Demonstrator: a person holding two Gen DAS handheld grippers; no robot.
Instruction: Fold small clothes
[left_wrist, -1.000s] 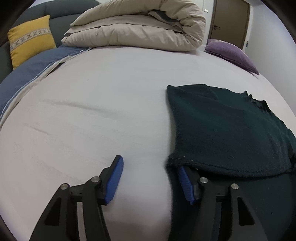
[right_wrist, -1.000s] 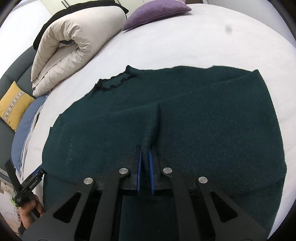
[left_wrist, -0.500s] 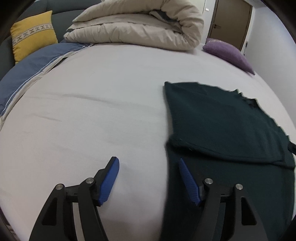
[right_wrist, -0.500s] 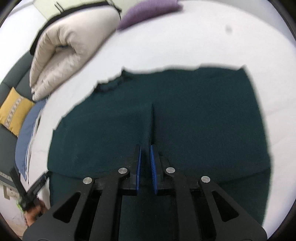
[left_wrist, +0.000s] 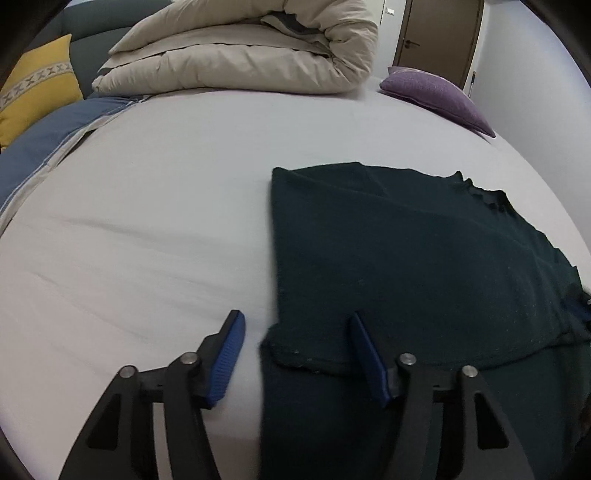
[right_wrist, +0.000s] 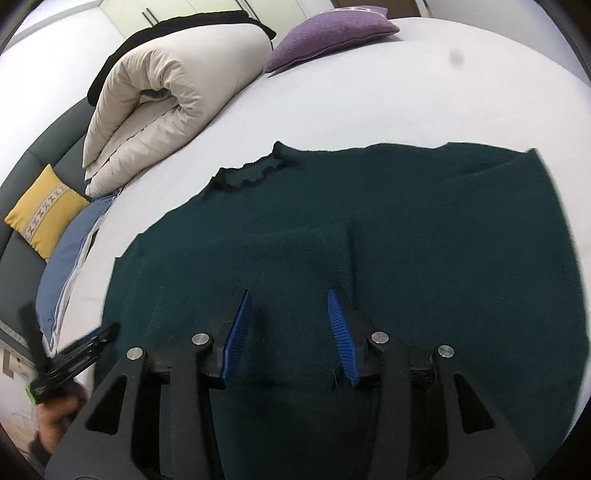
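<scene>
While folded, sweater (right_wrist: 406, 236) lies crosswise, collar pointing far.

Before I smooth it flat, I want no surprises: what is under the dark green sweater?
The dark green sweater lies on the white bedsheet, its folded-over layer resting on its own lower layer. Anything beneath the fabric is covered.

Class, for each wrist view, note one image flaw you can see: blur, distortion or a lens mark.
Left wrist view: fisheye bends the bed into a dome; the sweater stays fairly sharp. Right wrist view: the left gripper at lower left is motion-blurred, and a dark smudge sits over the sheet.
</scene>
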